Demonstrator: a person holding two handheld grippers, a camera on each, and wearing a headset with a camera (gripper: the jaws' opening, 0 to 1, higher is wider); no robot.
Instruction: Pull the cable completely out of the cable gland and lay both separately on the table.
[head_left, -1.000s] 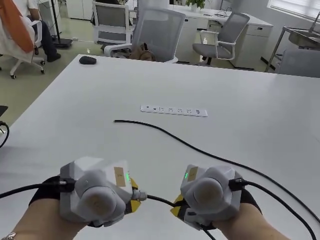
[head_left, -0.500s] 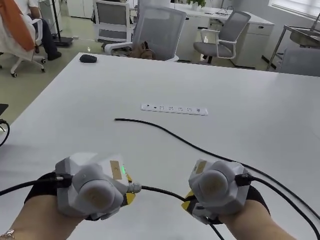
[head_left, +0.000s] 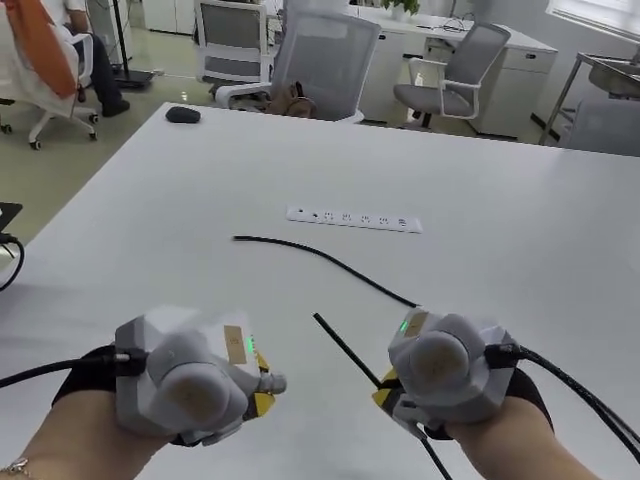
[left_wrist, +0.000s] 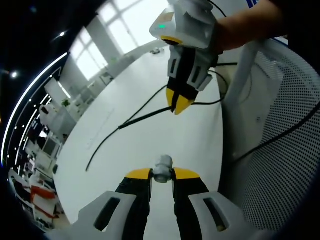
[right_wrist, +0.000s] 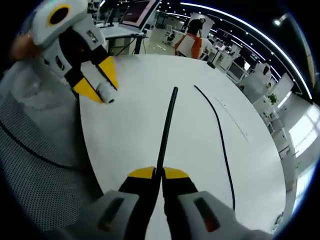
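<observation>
1. My left gripper is closing its yellow tips on the cable gland. It is holding the gland just above the desk, clear of the cable.
2. My right gripper is pinching the cable between nearly shut jaws. The short free end is jutting straight forward, and the far stretch is lying in a long curve on the desk.
3. The gland is looking like a small, round, smooth piece of pale grey plastic, and I am gripping it only at the tips. If I am letting go while it is above the surface, it is probably rolling towards the near edge.
4. The cable is thin, black and rubbery, and it is looking springy. Once freed, its stiff end may be swinging back and knocking the gland, so I am wanting the two set down well apart.
5. The desk top is white, smooth and slightly glossy, so it is offering little grip to stop either part sliding.
</observation>
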